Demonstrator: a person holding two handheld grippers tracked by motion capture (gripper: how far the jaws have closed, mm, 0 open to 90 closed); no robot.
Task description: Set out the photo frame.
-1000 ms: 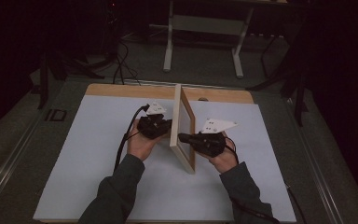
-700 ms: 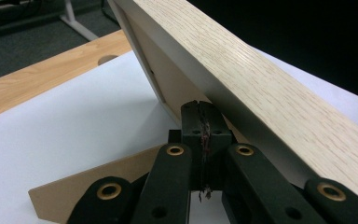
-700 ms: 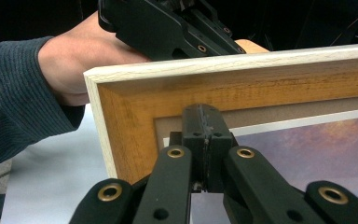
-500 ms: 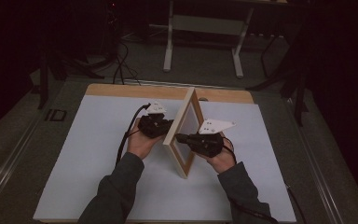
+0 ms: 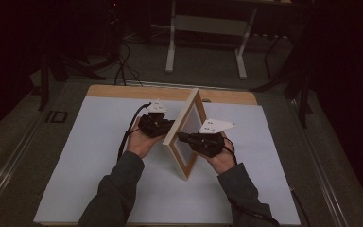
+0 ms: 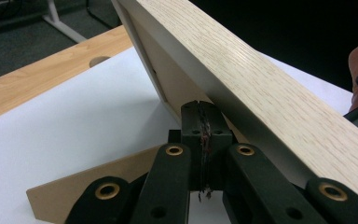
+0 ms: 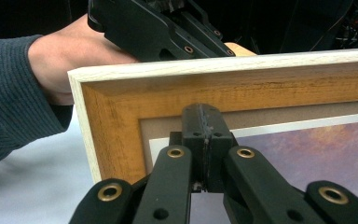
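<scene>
A wooden picture frame (image 5: 192, 124) stands on its lower edge in the middle of the white mat, its top leaning left. Its picture side faces right. My left gripper (image 5: 171, 126) is shut and sits under the overhanging back of the frame (image 6: 270, 93), with its tips (image 6: 200, 112) by the backing. A brown prop flap (image 6: 88, 182) lies beside it. My right gripper (image 5: 181, 137) is shut too, its closed tips (image 7: 204, 116) against the glass near the frame's inner edge (image 7: 116, 126). Nothing is between either pair of jaws.
The white mat (image 5: 90, 161) covers a wooden table whose bare strip (image 5: 123, 91) runs along the far edge. Behind the table stands a white desk base (image 5: 208, 28), with cables (image 5: 123, 61) on the dark floor. A metal rail (image 5: 9, 156) borders the left side.
The frame has tipped from nearly upright and edge-on to leaning left, with its picture side now showing. Both hands stay close beside it, jaws still shut.
</scene>
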